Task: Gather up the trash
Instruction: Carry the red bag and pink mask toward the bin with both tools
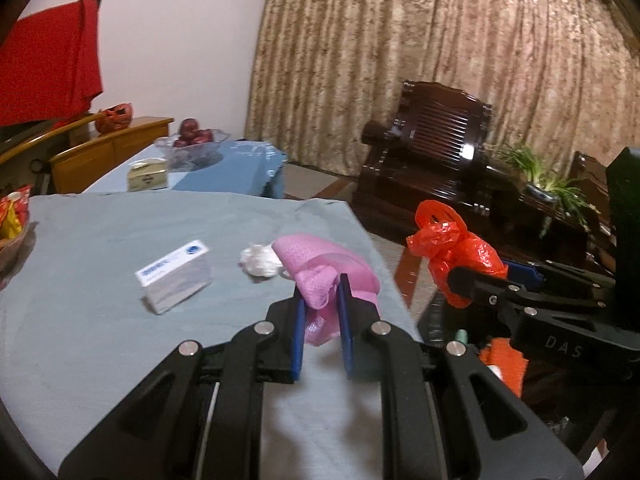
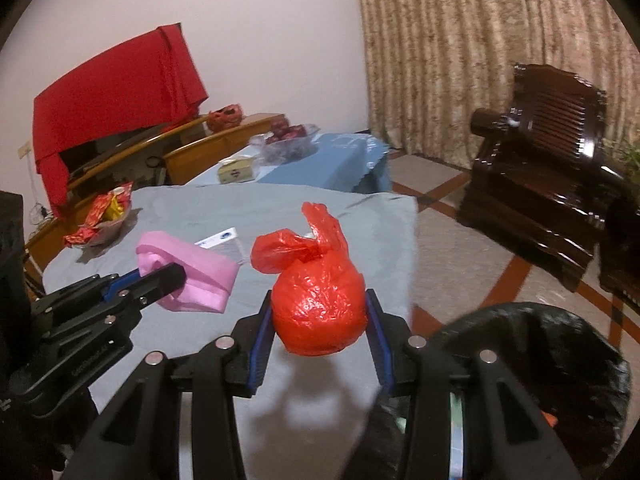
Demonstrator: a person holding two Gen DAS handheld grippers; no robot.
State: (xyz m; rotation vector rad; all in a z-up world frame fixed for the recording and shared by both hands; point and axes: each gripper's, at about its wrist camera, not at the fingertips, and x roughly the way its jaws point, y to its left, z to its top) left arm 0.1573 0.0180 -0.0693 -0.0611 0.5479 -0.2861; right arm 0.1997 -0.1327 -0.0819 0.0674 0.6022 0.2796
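My left gripper point(image 1: 320, 296) is shut on a pink foam net wrap point(image 1: 326, 266) and holds it above the grey tablecloth point(image 1: 100, 320). It also shows in the right wrist view point(image 2: 192, 276). My right gripper point(image 2: 320, 312) is shut on a knotted red plastic bag point(image 2: 318, 304), held near the table's right edge; the bag also shows in the left wrist view point(image 1: 456, 252). A crumpled white tissue point(image 1: 258, 260) and a small white box point(image 1: 176, 276) lie on the cloth. A black-lined trash bin point(image 2: 532, 364) stands below right of the table.
A basket of red snack packets point(image 2: 102, 220) sits at the table's left. Behind is a blue-covered table point(image 1: 236, 168) with a glass fruit bowl point(image 1: 192, 144) and a tissue box point(image 1: 146, 176). A dark wooden armchair point(image 2: 536, 160) stands at right on the tiled floor.
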